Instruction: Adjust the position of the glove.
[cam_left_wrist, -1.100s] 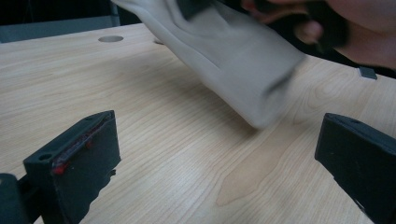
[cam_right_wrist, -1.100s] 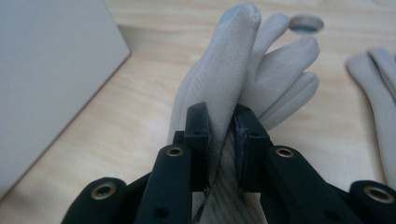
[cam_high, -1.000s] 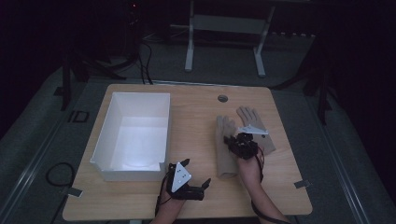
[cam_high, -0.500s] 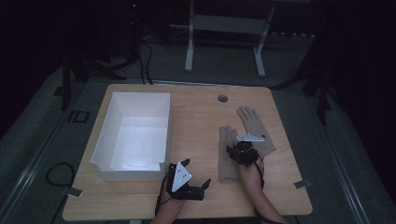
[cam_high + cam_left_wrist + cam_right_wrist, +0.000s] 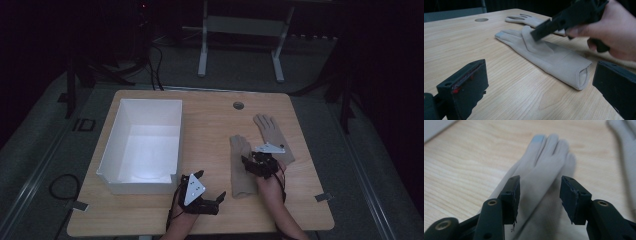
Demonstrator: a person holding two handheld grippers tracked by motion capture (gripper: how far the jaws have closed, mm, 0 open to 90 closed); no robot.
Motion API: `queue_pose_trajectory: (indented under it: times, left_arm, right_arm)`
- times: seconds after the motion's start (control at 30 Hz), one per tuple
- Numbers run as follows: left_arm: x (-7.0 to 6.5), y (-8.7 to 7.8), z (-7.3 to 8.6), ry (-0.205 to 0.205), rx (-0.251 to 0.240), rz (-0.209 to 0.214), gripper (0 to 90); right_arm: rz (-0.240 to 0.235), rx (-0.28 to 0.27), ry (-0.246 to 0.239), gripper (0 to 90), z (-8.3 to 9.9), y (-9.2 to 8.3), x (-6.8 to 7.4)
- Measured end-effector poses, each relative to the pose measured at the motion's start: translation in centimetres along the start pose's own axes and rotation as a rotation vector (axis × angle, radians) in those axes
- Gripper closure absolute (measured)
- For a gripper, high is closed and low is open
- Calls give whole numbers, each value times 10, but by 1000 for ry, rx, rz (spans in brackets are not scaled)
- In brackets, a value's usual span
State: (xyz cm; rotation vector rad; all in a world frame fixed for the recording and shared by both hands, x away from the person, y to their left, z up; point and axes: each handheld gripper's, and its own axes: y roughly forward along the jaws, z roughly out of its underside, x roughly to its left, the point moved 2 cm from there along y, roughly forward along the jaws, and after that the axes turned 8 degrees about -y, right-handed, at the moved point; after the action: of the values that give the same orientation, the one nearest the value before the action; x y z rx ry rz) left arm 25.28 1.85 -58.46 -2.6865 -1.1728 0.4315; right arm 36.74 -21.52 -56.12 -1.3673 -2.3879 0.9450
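Looking down from the high view: right gripper (image 5: 261,165) hovers over the near glove (image 5: 242,167), a second glove (image 5: 272,135) lies just right and farther; white bin (image 5: 142,145) on the table's (image 5: 210,125) left side, left gripper (image 5: 200,192) near the front edge. Left gripper view: its jaws spread wide, holding nothing, near glove (image 5: 544,56) lying flat with cuff toward camera. Right gripper view: jaws apart, straddling the glove's fingers (image 5: 544,167), not clamped. Risk: pinching one fabric layer, so the glove slips or drags when lifted.
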Motion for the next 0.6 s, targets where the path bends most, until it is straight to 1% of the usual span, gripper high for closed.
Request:
queue_pose_trajectory:
  times: [0.07, 0.1, 0.17, 0.2, 0.23, 0.27, 0.3, 0.43, 0.47, 0.5, 0.57, 0.6]
  left_arm:
    - [0, 0, 0, 0, 0, -1, 3]
    - [0, 0, 0, 0, -1, -1, 3]
    - [0, 0, 0, -1, 0, -1, 3]
    - [0, 0, 0, -1, 0, -1, 3]
    - [0, 0, 0, -1, 1, -2, 3]
    - [0, 0, 0, -1, 1, -2, 3]
    - [0, 0, 0, -1, 1, -2, 3]
    - [0, 0, 0, -5, -1, -1, 3]
    - [0, 0, 0, -8, -4, -3, 3]
    - [1, 0, 0, -10, -4, -4, 3]
    - [1, 0, 0, -11, -4, -4, 3]
    - [1, 0, 0, -11, -6, -3, 3]
  right_arm:
    - [0, -28, -17, 494, -5, -6, -8]
    - [13, -37, -30, 491, -7, -10, -14]
    - [10, -51, -40, 490, -10, -14, -23]
    - [19, -54, -44, 493, -12, -16, -29]
    - [26, -56, -41, 505, -13, -18, -36]
    - [23, -58, -36, 504, -14, -19, -43]
    - [33, -60, -21, 514, -15, -20, -51]
    - [50, -64, -22, 517, -18, -20, -76]
    - [55, -69, -19, 504, -19, -20, -82]
    - [66, -77, -5, 495, -19, -20, -91]
    - [59, -76, -1, 498, -19, -19, -101]
    - [67, -76, -6, 504, -19, -18, -106]
